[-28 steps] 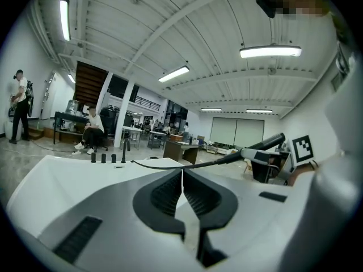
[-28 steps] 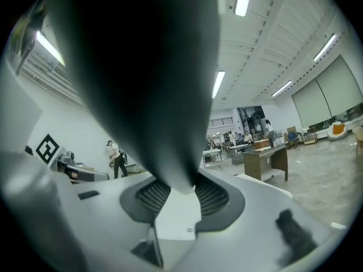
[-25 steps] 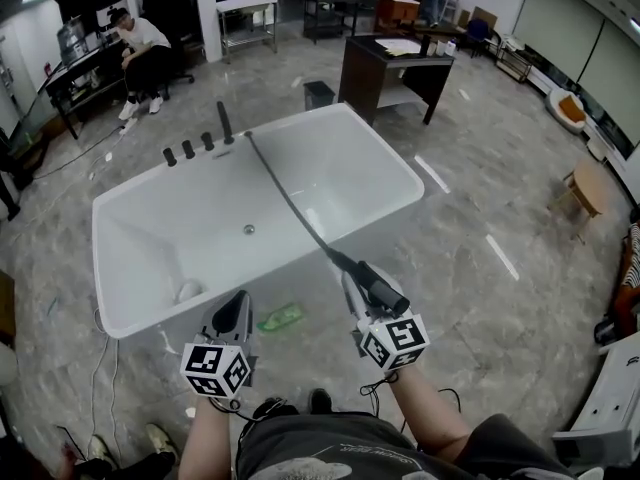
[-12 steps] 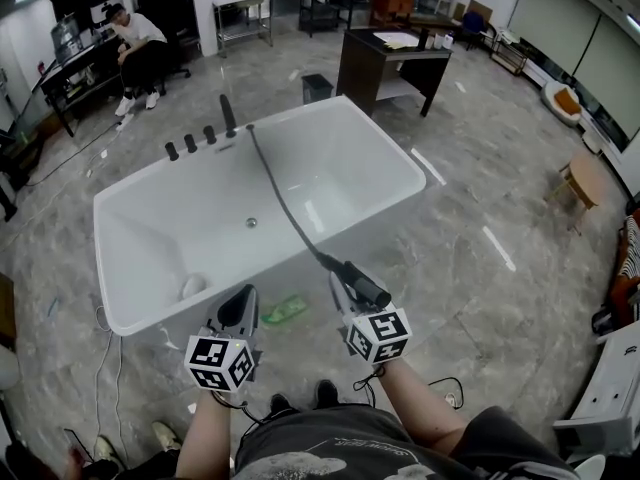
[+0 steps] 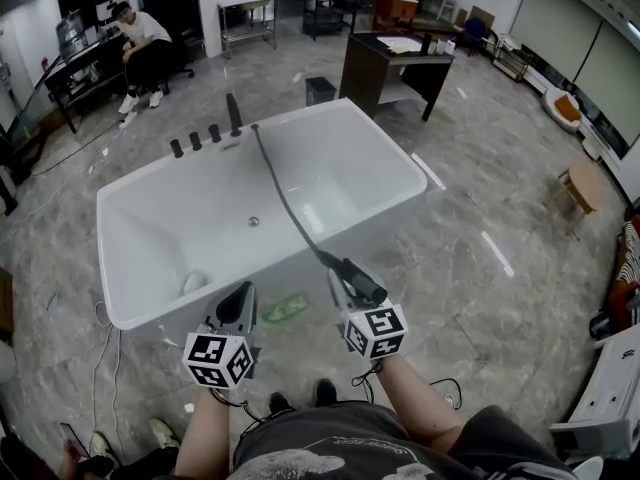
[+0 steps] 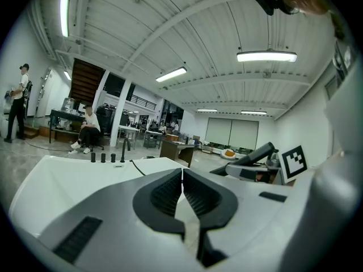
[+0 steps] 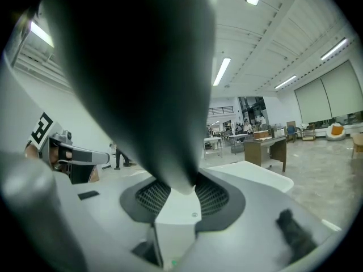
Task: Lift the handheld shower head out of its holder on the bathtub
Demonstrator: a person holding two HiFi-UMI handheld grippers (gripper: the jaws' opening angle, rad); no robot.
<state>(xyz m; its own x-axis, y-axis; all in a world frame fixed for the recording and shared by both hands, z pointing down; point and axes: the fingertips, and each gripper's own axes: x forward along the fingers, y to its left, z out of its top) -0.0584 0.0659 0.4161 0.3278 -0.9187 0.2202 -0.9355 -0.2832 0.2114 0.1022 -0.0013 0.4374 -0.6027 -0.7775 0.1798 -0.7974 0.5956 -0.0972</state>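
The black handheld shower head (image 5: 362, 281) is out over the floor in front of the white bathtub (image 5: 385, 138), and my right gripper (image 5: 345, 286) is shut on it. Its dark hose (image 5: 285, 203) runs taut back to the tub deck by the black spout (image 5: 233, 113) and knobs (image 5: 195, 140). In the right gripper view the shower head (image 7: 142, 67) fills the upper frame, pinched between the pads of the right gripper (image 7: 176, 191). My left gripper (image 5: 240, 303) is beside it, shut and empty; its jaws meet in the left gripper view (image 6: 181, 177).
A green object (image 5: 285, 310) lies on the marble floor by the tub's near wall. A white round item (image 5: 193, 283) rests inside the tub. A dark desk (image 5: 395, 63) stands behind the tub, a seated person (image 5: 140, 53) at far left, a small wooden table (image 5: 585, 183) at right.
The right gripper with the shower head has drifted a little left, closer to the left gripper. The grip and the hose's stretch look the same.
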